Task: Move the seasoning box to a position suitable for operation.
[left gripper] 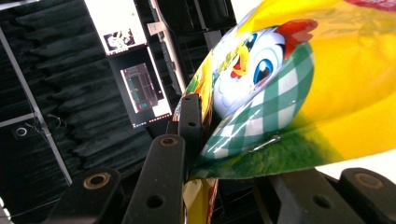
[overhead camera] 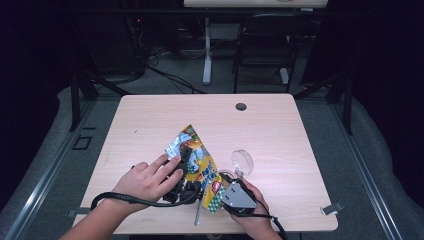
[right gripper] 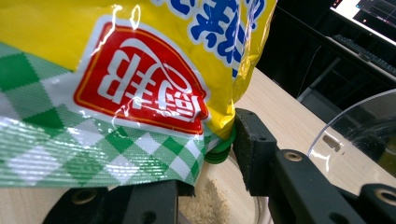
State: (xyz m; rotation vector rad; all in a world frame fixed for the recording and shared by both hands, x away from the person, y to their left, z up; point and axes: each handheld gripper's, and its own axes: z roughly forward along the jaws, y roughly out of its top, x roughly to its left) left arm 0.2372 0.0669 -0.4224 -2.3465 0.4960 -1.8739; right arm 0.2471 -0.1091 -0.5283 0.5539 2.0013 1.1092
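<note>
A yellow snack bag (overhead camera: pixel 197 160) with a cartoon chicken and green check pattern is held up over the near middle of the table (overhead camera: pixel 150 120). My left gripper (overhead camera: pixel 185 152) is shut on the bag's upper part; in the left gripper view the bag (left gripper: pixel 289 93) runs between the jaws. My right gripper (overhead camera: pixel 218 189) is shut on the bag's lower corner, where the red logo (right gripper: pixel 140 88) shows and a green piece (right gripper: pixel 219 150) sits against the right pad (right gripper: pixel 252 149). Pale powder (right gripper: pixel 210 205) lies in a clear dish below.
A clear round container (overhead camera: pixel 242 161) stands just right of the bag. A thin metal stick (overhead camera: pixel 198 210) lies near the front edge. A cable hole (overhead camera: pixel 241 106) is at the table's back. A chair (overhead camera: pixel 265 45) stands beyond the table.
</note>
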